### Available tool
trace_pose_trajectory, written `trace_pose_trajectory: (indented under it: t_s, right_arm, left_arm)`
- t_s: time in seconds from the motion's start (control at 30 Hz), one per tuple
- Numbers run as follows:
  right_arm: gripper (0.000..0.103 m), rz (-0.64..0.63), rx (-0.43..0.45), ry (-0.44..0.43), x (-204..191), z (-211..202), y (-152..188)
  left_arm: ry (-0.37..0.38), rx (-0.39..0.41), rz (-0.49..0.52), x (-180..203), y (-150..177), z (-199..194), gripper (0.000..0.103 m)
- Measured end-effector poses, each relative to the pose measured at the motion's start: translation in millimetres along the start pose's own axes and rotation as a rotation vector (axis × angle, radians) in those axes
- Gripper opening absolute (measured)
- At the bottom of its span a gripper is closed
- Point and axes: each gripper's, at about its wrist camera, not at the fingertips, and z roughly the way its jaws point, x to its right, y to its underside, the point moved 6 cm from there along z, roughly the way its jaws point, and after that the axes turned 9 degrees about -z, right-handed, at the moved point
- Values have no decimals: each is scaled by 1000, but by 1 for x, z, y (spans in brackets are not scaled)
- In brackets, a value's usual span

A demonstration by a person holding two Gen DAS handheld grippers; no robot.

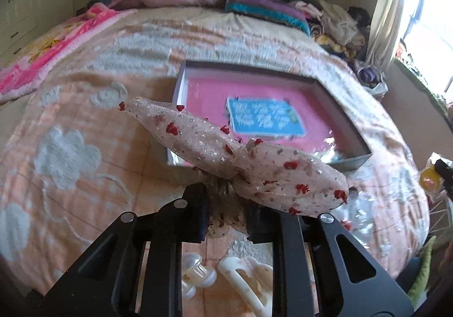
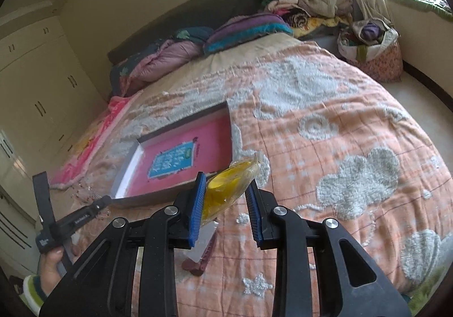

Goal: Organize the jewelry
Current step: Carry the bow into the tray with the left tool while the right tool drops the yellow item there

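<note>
My left gripper (image 1: 226, 203) is shut on the knot of a big glittery pink bow (image 1: 235, 155) with red dots, held above the bed just in front of the open box (image 1: 334, 96) with a pink floor and a blue card (image 1: 266, 118). My right gripper (image 2: 225, 198) holds a yellow item in a clear plastic wrapper (image 2: 229, 189) between its blue pads (image 2: 198, 200), to the right of the same box (image 2: 229, 130). The left gripper's handle (image 2: 76, 220) shows at the lower left of the right wrist view.
Cream hair claws (image 1: 243, 280) lie on the peach cloud-pattern bedspread (image 2: 339, 133) under the left gripper. A dark red hair clip (image 2: 198, 260) lies under the right gripper. Pillows and piled clothes (image 2: 311, 2) sit at the headboard; a bag (image 2: 373, 48) stands by the window.
</note>
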Motion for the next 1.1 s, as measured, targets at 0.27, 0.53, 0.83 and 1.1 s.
trace_pose_trajectory:
  t_s: [0.27,0.53,0.83,1.1]
  right_arm:
    - [27,-46,77,-29,-17,-22,-35]
    - [27,-81,128,-54,-32,-23,-80]
    - [27,-93,97,-116,-57,24,-116]
    - [27,-137,16,-110,-82,85,-116]
  left_arm:
    - [13,67,24,7,-45,-24,12]
    - [23,98,54,24,-96,-17,13]
    - [30,72,66,35,-115,19,13]
    - [44,-15,87,38,-97,66,14]
